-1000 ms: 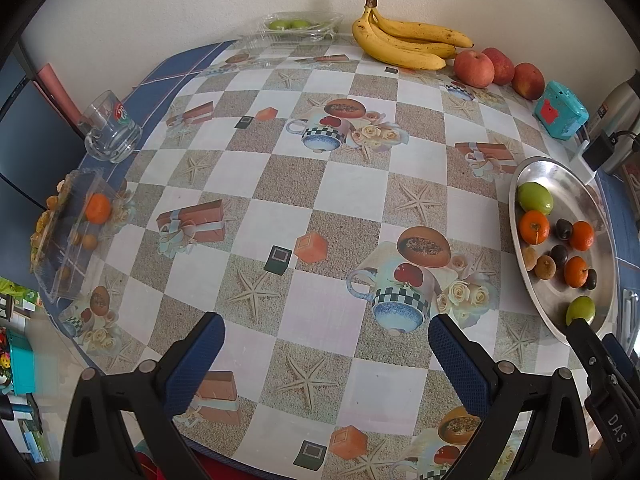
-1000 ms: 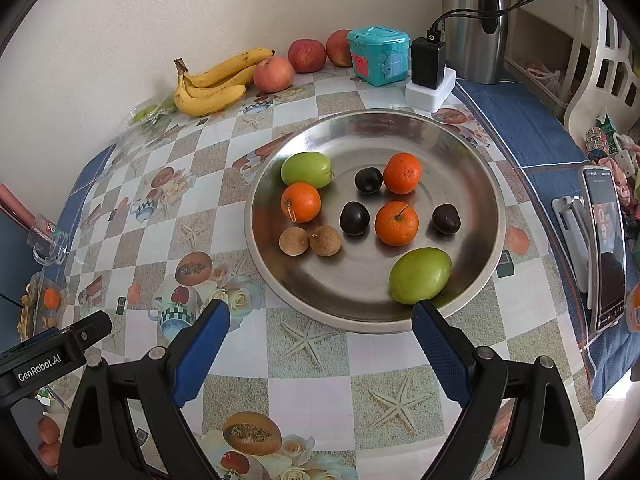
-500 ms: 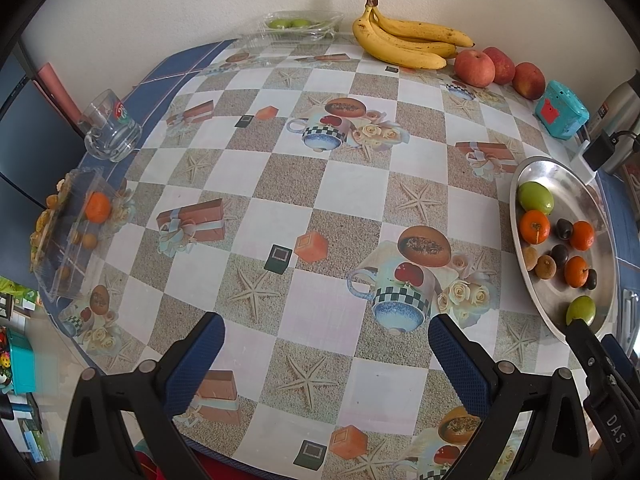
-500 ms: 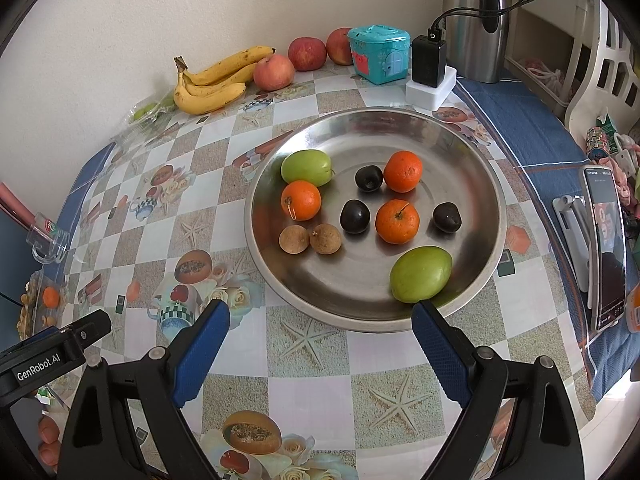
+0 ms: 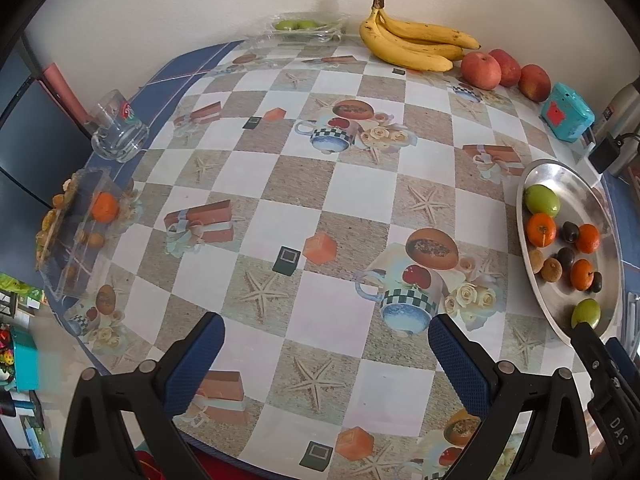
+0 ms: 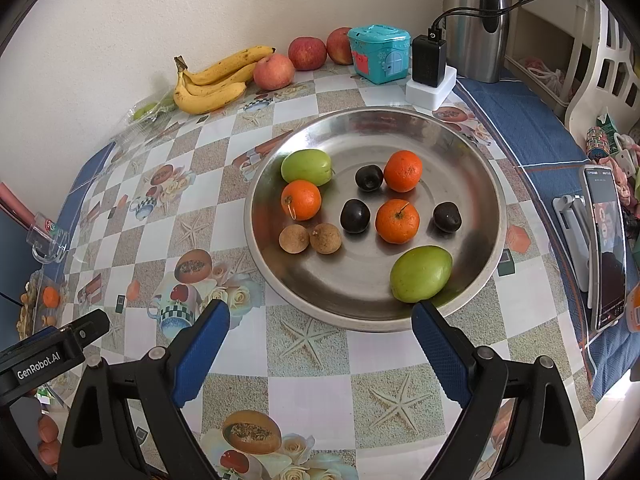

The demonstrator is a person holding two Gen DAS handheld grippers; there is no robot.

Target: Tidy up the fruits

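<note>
— Nearest the right tool [image 6: 320,344], which hung spread wide and empty over the surface [image 6: 308,392], what lay first?

— Just past its tips, a green fruit [image 6: 420,274] sat inside the steel tray [image 6: 486,204]'s near rim. I'd have dropped straight over it, fingers either side, clear of the rim.

— And beyond?

— Tangerines [image 6: 397,221], dark plums [image 6: 355,216] and two longans [image 6: 294,239]. The left tool [image 5: 326,354], equally unclenched and holding nothing, faced a clear divided box [image 5: 76,236] at the far edge.

Left tongs [image 5: 326,354] and right tongs [image 6: 320,344], black frames, blue ribbed pads, silver screws, white lettering
</note>
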